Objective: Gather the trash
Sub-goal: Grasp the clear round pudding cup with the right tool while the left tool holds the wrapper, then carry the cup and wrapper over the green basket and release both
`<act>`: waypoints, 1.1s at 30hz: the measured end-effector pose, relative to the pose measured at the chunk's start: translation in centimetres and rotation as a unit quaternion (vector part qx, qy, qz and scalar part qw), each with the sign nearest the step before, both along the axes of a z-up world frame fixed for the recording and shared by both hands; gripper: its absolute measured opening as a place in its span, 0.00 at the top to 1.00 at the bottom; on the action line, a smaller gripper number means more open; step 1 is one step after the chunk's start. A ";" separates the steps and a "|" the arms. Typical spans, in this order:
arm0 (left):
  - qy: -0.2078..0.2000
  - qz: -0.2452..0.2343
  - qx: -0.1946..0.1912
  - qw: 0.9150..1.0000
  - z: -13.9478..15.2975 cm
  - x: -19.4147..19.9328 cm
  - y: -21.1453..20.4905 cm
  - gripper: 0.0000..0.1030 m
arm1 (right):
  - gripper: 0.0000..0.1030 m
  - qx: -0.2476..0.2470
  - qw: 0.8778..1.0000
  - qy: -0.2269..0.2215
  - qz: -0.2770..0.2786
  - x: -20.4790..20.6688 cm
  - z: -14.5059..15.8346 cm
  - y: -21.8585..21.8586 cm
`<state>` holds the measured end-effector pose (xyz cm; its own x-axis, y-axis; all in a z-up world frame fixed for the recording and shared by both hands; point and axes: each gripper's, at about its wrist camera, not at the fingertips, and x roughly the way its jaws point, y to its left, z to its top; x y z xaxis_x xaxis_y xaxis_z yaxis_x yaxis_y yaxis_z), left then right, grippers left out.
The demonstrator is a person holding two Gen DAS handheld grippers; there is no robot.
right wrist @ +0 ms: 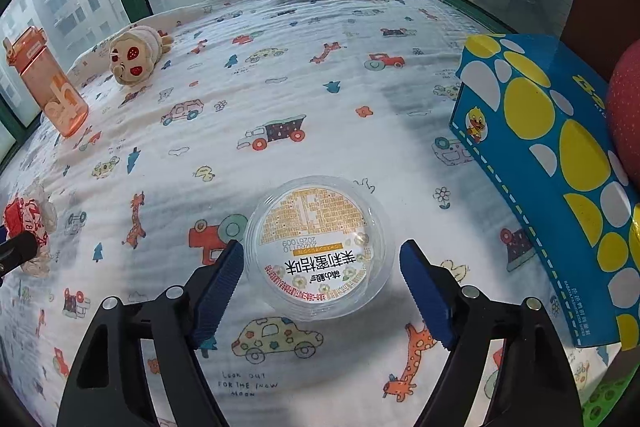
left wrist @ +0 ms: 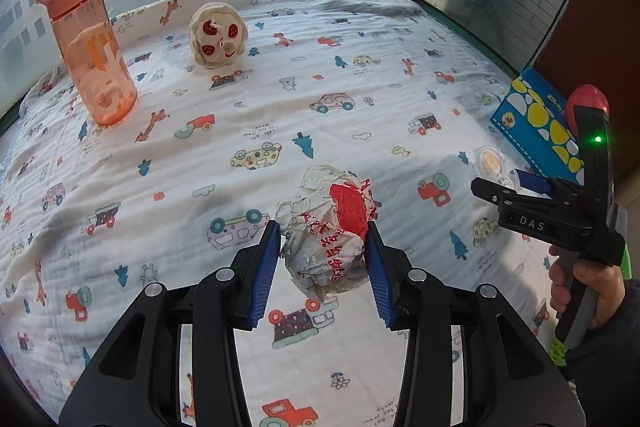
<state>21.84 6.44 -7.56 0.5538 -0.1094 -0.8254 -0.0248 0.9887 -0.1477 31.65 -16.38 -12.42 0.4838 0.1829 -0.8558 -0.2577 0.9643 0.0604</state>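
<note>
On a bed (left wrist: 256, 131) spread with a white sheet printed with cars, giraffes and trees, the left hand-held gripper (left wrist: 322, 239) clamps a crumpled white-and-red paper wrapper (left wrist: 328, 227) between its blue pads (left wrist: 266, 267), the wad pressed from both sides at the near centre of the sheet; whether it rests on the sheet or is held just above it cannot be told. To the right, the right hand-held gripper (right wrist: 322, 267) stands spread wide around a round clear plastic lid (right wrist: 316, 247) with a yellow printed label, which lies flat on the sheet between the two fingers, the left pad (right wrist: 218, 291) just beside its rim and the right one apart from it. A blue box with yellow and white dots (right wrist: 560, 163) sits at the right edge of the bed, near the lid. At the far left stand an orange water bottle (left wrist: 90, 43) upright and, further right, a cream plush toy (left wrist: 218, 35) with red spots, both well apart from the trash, with windows behind them
</note>
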 end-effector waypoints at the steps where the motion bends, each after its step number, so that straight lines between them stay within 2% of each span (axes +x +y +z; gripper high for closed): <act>1: 0.001 0.000 -0.001 1.000 -0.1 0.0 0.0 0.59 | 0.30 0.000 1.000 -0.001 0.001 0.0 0.0 0.1; 2: 0.002 0.000 -0.001 1.000 -0.1 0.0 0.0 0.60 | 0.35 0.001 1.000 0.000 0.002 0.1 0.0 0.1; 11: -0.002 -0.004 -0.003 1.000 0.4 -0.8 -0.6 0.60 | 0.36 0.024 1.000 -0.015 0.001 -2.5 2.3 -0.6; 24: -0.027 -0.043 -0.015 0.999 2.8 -4.8 -5.1 0.60 | 0.36 0.027 0.999 -0.035 -0.022 -12.4 6.3 -4.4; 33: -0.028 -0.084 -0.024 0.996 3.2 -8.0 -9.5 0.60 | 0.36 0.035 0.996 -0.058 -0.058 -18.5 8.2 -8.0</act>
<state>13.87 -3.04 -4.34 0.5699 -0.2437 -0.7847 0.1507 0.9698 -0.1917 13.13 -24.41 -4.25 0.5995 0.1775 -0.7804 -0.1530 0.9825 0.1059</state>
